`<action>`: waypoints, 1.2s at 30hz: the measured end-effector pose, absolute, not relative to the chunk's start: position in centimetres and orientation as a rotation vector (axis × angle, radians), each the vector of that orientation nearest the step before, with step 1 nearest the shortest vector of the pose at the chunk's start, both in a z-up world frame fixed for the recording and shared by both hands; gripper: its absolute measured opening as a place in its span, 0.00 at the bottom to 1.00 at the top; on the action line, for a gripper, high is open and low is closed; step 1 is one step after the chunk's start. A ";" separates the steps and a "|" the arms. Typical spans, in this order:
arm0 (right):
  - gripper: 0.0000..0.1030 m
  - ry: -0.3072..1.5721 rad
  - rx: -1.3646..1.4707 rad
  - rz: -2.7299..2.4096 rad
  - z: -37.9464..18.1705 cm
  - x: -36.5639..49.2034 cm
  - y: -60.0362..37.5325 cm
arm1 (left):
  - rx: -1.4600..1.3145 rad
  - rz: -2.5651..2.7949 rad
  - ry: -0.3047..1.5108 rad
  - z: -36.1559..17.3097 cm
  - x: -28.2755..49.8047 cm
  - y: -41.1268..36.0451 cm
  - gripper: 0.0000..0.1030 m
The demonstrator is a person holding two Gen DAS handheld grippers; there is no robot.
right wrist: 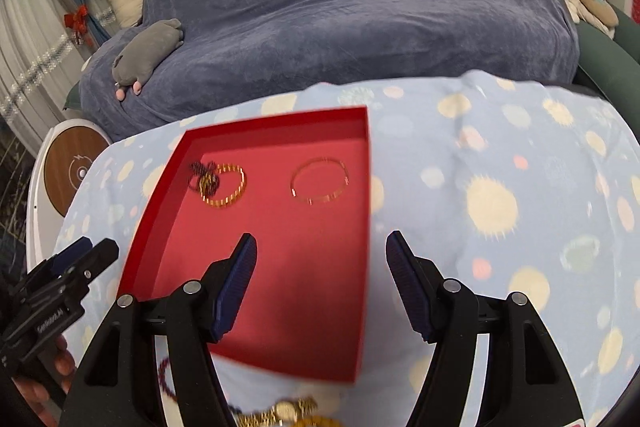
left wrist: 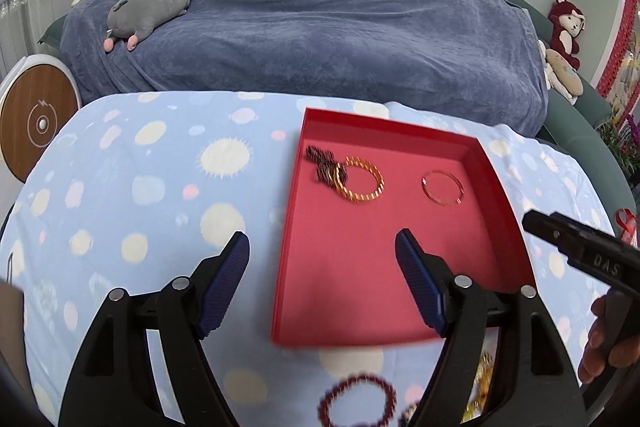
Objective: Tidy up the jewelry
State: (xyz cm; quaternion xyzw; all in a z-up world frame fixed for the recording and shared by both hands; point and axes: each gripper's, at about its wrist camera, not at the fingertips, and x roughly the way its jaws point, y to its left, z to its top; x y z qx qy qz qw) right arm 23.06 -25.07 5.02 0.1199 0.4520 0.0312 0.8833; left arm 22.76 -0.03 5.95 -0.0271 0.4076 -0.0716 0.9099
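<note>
Red tray: two gold bangles, one dark bracelet.

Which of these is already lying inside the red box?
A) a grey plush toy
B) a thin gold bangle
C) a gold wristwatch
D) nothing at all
B: the thin gold bangle lies on the floor of the red box, while the gold wristwatch sits outside it on the spotted cloth.

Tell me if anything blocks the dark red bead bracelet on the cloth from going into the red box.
Nothing visible does. The dark red bead bracelet lies on the cloth just outside the red box's low near wall, and the box floor behind that wall is bare.
</note>
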 end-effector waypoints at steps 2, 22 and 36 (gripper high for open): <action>0.63 0.952 0.265 0.064 4.8 21.7 -25.2 | -0.050 -0.149 0.837 6.0 21.6 -0.1 0.70; 0.27 1.050 -0.049 0.362 1.5 34.3 -8.5 | -0.080 -0.040 0.921 3.8 21.3 5.6 0.70; 0.00 1.128 -0.116 0.392 -0.5 38.4 -7.1 | -0.145 -0.034 0.959 2.1 23.1 6.7 0.70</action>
